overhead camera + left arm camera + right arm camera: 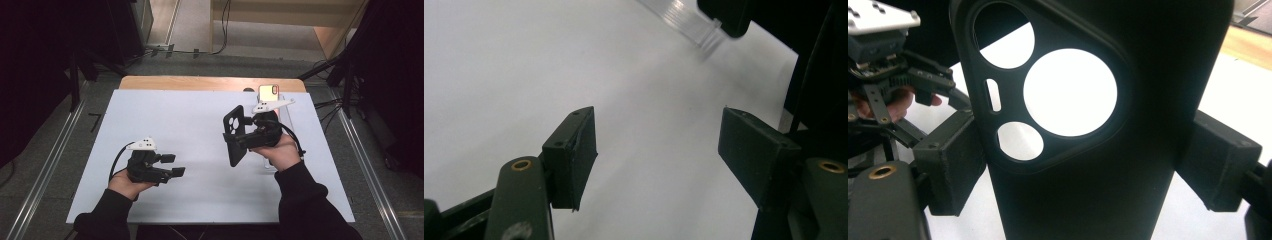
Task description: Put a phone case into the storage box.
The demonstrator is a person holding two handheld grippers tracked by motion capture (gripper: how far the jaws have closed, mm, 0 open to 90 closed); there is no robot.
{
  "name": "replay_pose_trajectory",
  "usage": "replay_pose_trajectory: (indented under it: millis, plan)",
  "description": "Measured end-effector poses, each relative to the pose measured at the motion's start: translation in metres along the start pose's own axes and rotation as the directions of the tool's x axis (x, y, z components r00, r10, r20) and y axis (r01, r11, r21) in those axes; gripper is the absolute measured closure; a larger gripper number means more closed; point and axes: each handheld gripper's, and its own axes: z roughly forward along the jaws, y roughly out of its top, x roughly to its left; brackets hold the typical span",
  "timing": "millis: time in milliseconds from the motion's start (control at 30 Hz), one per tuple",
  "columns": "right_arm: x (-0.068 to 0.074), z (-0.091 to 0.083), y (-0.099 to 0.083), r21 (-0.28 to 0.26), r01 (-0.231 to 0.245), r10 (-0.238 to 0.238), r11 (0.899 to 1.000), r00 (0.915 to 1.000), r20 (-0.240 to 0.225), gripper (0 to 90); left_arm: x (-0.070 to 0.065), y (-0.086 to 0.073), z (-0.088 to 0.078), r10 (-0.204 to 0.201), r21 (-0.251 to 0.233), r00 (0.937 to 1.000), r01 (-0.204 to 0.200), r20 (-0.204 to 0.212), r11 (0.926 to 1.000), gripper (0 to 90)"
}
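Left tongs (175, 165) near, wide, empty. Right tongs (239, 137) clamp black phone case (234, 134) edgewise (cutouts up); keep squeeze even, carry toward phone (268, 92) far right on tabletop (190, 125).

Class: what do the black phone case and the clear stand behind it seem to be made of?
Phone case: likely soft matte plastic or silicone; dull, no glare, moulded camera cutouts. Stand: probably clear acrylic; see-through with bright ridged edges. Neither is certain.

Black sleeves (305, 200) cover both forearms. Each gripper — left gripper (172, 165), right gripper (235, 137) — is black, with blocky jaws, brass-ringed screws, a white plate at twelve o'clock and a black cable.
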Motion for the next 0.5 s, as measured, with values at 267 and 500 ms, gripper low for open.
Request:
replay_pose_trajectory:
  millis: [267,500]
  plan:
    - [-0.011,-0.019,0.006,-0.024,-0.017,0.018,1.0,0.9995,0.027,12.3,0.006,-0.009,-0.007,-0.015,-0.004,0.9998,0.015,-0.012,0.9999,32.0]
    - [-0.024,-0.04,0.009,-0.064,-0.044,0.048,0.997,0.996,0.075,12.3,0.01,-0.017,-0.014,-0.032,-0.005,0.999,0.032,-0.031,0.9995,32.0]
